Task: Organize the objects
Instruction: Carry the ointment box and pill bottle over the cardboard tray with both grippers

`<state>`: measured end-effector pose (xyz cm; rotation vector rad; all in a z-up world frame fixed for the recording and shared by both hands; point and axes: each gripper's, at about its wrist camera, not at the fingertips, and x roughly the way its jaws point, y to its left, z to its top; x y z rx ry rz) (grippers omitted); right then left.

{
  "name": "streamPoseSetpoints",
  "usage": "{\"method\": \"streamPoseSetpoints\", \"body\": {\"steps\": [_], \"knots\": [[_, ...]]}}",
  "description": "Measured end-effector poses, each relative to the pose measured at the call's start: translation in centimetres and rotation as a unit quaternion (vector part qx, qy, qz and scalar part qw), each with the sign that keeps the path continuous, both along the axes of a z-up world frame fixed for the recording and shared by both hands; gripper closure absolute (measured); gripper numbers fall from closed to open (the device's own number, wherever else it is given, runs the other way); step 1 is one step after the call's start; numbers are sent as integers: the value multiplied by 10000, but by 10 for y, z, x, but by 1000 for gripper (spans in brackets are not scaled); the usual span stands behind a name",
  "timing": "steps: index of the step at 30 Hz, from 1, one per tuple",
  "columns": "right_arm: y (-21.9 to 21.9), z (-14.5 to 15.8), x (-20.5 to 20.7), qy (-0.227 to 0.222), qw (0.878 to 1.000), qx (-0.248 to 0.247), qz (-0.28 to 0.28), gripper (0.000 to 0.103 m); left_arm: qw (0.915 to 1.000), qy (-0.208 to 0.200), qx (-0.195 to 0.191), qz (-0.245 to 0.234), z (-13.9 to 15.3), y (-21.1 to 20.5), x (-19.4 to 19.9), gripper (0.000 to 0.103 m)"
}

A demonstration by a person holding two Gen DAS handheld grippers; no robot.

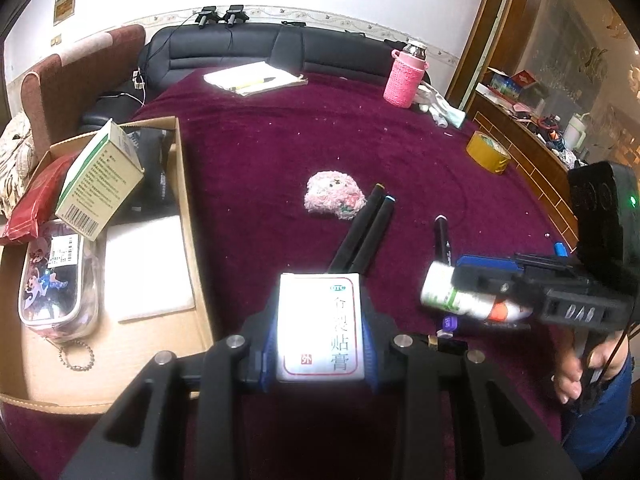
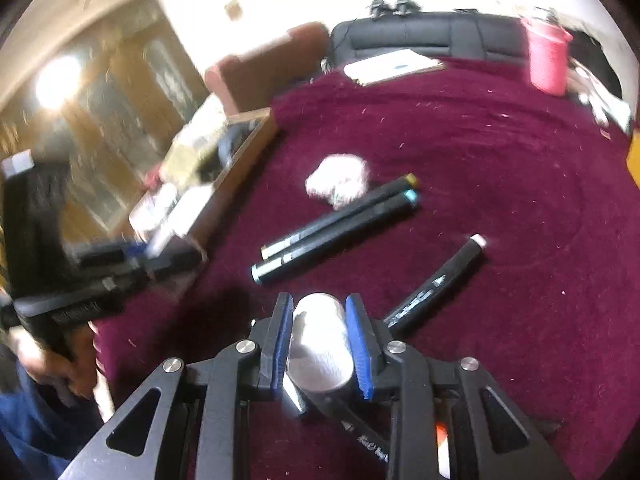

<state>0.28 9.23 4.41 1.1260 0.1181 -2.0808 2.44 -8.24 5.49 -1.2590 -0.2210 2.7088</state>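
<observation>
On the left sits a cardboard box [image 1: 182,200] with a green-and-white carton [image 1: 100,180], a red packet [image 1: 34,200] and a clear pouch [image 1: 56,280] inside. Next to it, the left gripper [image 1: 320,328] squeezes a flat white box [image 1: 320,328] with red edges and dark writing. Its long side points straight away from the camera, over the purple cloth [image 1: 280,140]. Past it lie a pink fluffy toy [image 1: 334,196] and two black markers [image 1: 364,236] side by side, pointing up and to the right. Farther right, the right gripper [image 2: 320,344] squeezes a white bottle [image 2: 320,344]. Only the left view shows its green label and orange end, lying sideways. The right view shows just its round white end.
</observation>
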Motion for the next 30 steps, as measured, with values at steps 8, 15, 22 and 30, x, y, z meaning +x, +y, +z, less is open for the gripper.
{"method": "streamPoseSetpoints", "body": {"steps": [8, 15, 22, 30], "knots": [[-17, -19, 10, 235, 9967, 742, 232, 65, 10000, -73, 0, -18, -4, -1, 0, 70], [7, 0, -1, 91, 9998, -89, -178, 65, 10000, -19, 56, 21, -2, -4, 2, 70], [6, 26, 0, 10, 9956, -813, -470, 65, 9998, 149, 125, 17, 12, -10, 7, 70], [-43, 42, 7, -404, 9924, -1150, -168, 65, 9982, 484, 180, 305, 38, -48, 26, 70]]}}
